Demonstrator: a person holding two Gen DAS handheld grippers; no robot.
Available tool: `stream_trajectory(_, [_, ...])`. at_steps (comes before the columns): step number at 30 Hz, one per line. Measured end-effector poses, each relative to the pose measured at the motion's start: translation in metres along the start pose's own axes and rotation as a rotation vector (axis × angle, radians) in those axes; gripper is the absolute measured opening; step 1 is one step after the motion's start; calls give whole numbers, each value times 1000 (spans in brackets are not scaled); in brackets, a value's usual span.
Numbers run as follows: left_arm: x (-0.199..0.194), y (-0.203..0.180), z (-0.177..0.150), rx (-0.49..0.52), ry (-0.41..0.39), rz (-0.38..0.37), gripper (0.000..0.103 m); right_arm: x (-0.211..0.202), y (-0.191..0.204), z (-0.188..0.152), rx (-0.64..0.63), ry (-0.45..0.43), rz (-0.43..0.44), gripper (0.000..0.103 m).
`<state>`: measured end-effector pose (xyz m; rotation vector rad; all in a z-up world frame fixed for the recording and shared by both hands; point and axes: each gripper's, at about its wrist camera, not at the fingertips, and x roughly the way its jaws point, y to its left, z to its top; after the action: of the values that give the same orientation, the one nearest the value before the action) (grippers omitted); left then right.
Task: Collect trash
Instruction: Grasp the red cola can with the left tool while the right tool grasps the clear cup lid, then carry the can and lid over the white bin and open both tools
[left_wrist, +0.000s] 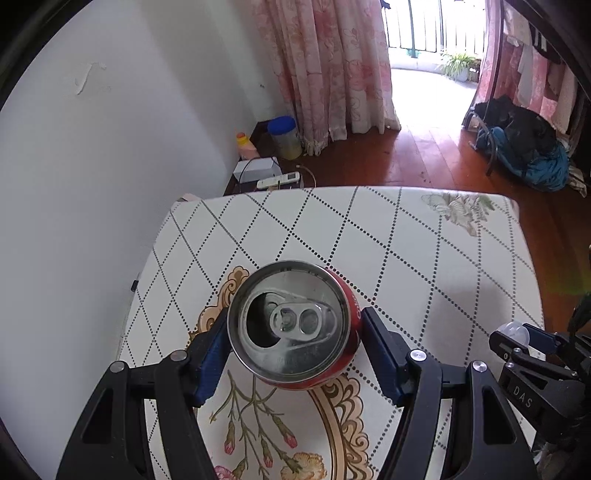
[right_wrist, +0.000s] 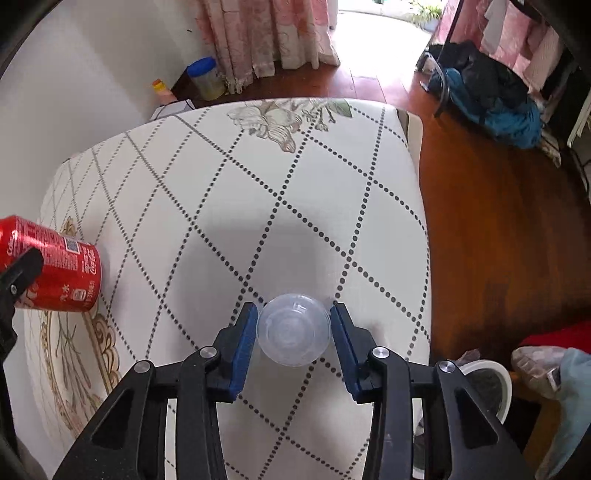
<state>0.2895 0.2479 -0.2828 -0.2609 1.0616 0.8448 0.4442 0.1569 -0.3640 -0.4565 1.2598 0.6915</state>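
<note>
My left gripper (left_wrist: 293, 319) is shut on a red cola can (left_wrist: 291, 325), seen from its open silver top, and holds it above the table (left_wrist: 424, 258) with the patterned cloth. The can also shows at the left edge of the right wrist view (right_wrist: 55, 267), with a left finger on it. My right gripper (right_wrist: 293, 314) is shut on a small clear plastic cup (right_wrist: 293, 328) and holds it above the table (right_wrist: 277, 184). The right gripper and the cup (left_wrist: 513, 328) show at the right edge of the left wrist view.
A white wall runs along the table's left side. Beyond the far edge stand a blue-lidded jar (left_wrist: 284, 136) and a white box (left_wrist: 256, 168). A white-rimmed bin (right_wrist: 487, 384) stands on the floor right of the table. Clothes (right_wrist: 491, 96) are piled at the far right.
</note>
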Motion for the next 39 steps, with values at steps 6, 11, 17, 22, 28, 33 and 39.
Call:
stream_trajectory(6, [-41,3,-8,-7,-60,-48,65,-40,-4,-17,-7,-70,15,43])
stream_trajectory(11, [-83,-3,-20,15,-113,-93,65,-88,-19,-40,8,-148,31,43])
stream_trajectory(17, [-147,-26,-35,63,-184,-179,65,-153,-58,-80,87,-231,71,43])
stream_trajectory(22, [-193,-58,-44,106,-223,-286,65,-203,-105,-119,164,-300,75,43])
stream_trajectory(28, [-217,-124,-59,171,-196,-450,65,-244,-178,-181,267,-335,26,43])
stream_trajectory(33, [-192,-201,-84,238,-43,-596,66,-233,-241,-233,351,-275,-44,43])
stream_trajectory(39, [-131,-293,-109,352,181,-680,67,-171,-309,-282,470,-136,-64,43])
